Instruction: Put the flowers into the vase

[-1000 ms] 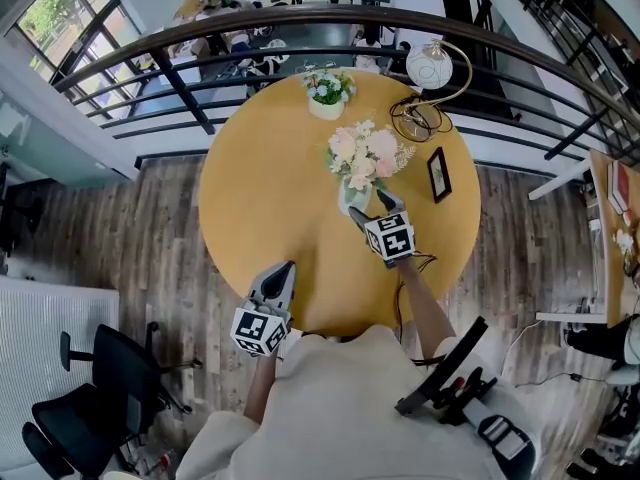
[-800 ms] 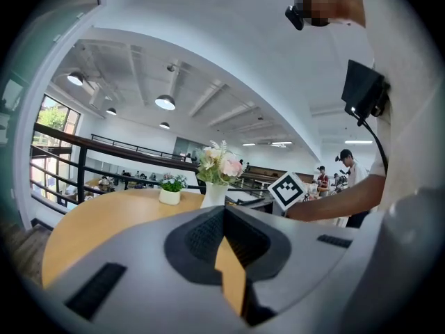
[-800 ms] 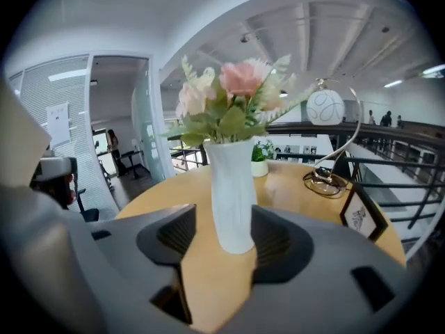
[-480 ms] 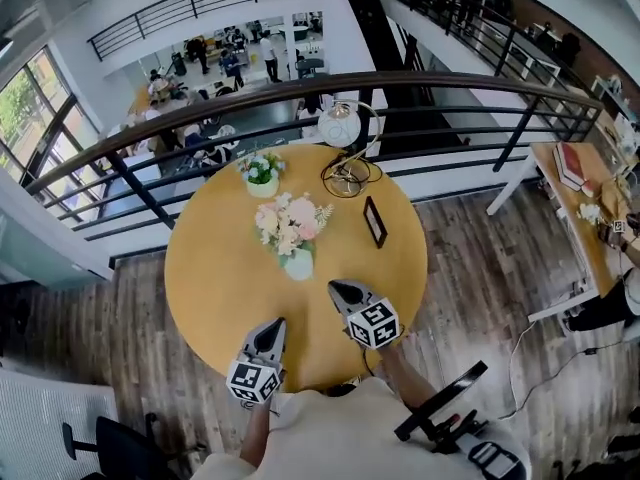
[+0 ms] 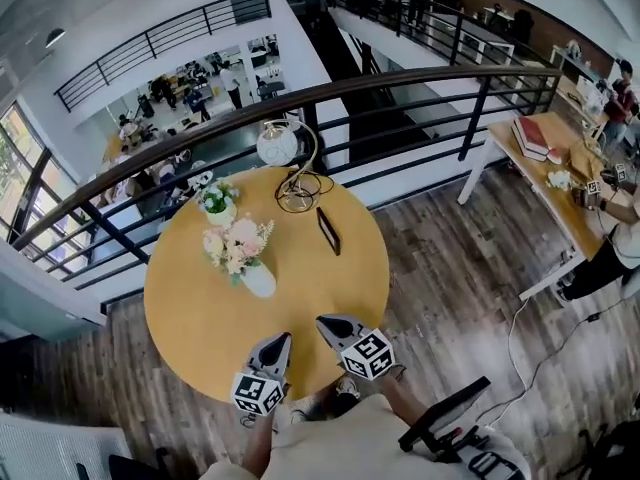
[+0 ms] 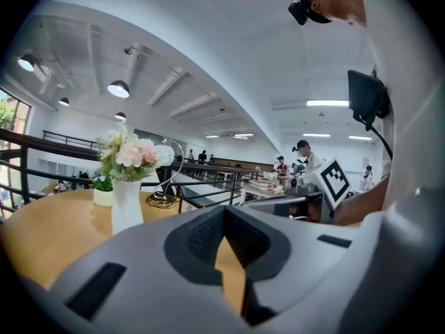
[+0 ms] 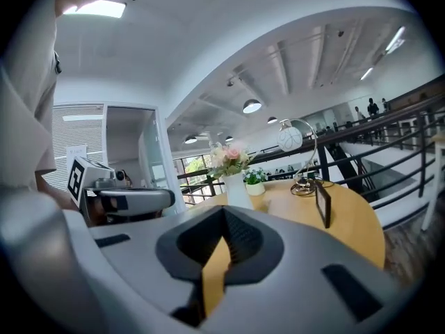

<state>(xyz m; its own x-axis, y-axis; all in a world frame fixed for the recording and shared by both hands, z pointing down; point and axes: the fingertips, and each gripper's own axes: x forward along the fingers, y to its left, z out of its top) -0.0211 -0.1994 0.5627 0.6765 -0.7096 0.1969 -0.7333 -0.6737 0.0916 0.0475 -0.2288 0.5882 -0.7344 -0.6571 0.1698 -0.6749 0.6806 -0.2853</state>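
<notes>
A white vase (image 5: 259, 281) holding pink and cream flowers (image 5: 235, 247) stands upright on the left half of the round yellow table (image 5: 330, 278). Both grippers hover over the table's near edge, well short of the vase. My left gripper (image 5: 274, 347) is shut and empty, and my right gripper (image 5: 328, 325) beside it is also shut and empty. The left gripper view has the vase (image 6: 126, 206) and flowers (image 6: 129, 153) ahead to the left of the closed left gripper (image 6: 223, 214). From the right gripper (image 7: 222, 216), the vase (image 7: 237, 191) and flowers (image 7: 229, 157) appear straight ahead.
A small white pot with a green plant (image 5: 218, 204), a globe lamp (image 5: 279, 146) and a dark picture frame (image 5: 328, 231) stand on the table's far half. A black railing (image 5: 420, 83) curves behind it. A desk with books (image 5: 545, 153) stands at the right.
My right gripper was open at the vase's foot; it has shut with nothing in it and drawn back to the near edge. My left gripper moved along the edge toward it.
</notes>
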